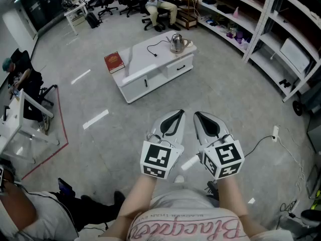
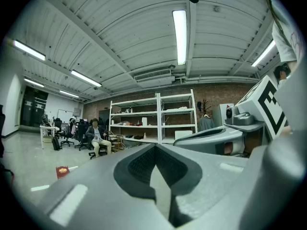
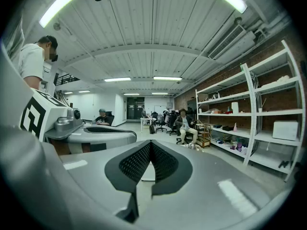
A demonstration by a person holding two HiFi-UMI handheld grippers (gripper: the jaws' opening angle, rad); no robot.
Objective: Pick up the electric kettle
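1. Head view.
   - Shows both tools low over the grey floor, left gripper (image 1: pixel 173 120) and right gripper (image 1: pixel 201 119) side by side, each pinched fully together on nothing.
   - Places the electric kettle (image 1: pixel 176 42) well apart from both, at the far right end of the white table (image 1: pixel 145 67), near its edge.
   - Counts two grippers, one kettle, one table, one red book (image 1: pixel 114 62) at the table's left end, and one black cord (image 1: pixel 156 47) lying across the top.
   - Likely trouble: arriving with jaws closed would shove the kettle rather than grip it, perhaps off that near edge. Lifting with the cord attached could drag or tip it.
2. Left gripper view.
   - Confirms the left gripper (image 2: pixel 156 150) closed tip to tip and empty.
   - Catches the red book (image 2: pixel 62 170) low at the left and one seated person (image 2: pixel 97 137) by the shelving (image 2: pixel 153 116).
   - Gives no sight of the kettle, so steering by this view alone risks a missed approach.
3. Right gripper view.
   - Confirms the right gripper (image 3: pixel 149 146) likewise closed and empty, with the left gripper (image 3: pixel 91 133) alongside.
   - Cannot make out the kettle here with any certainty.
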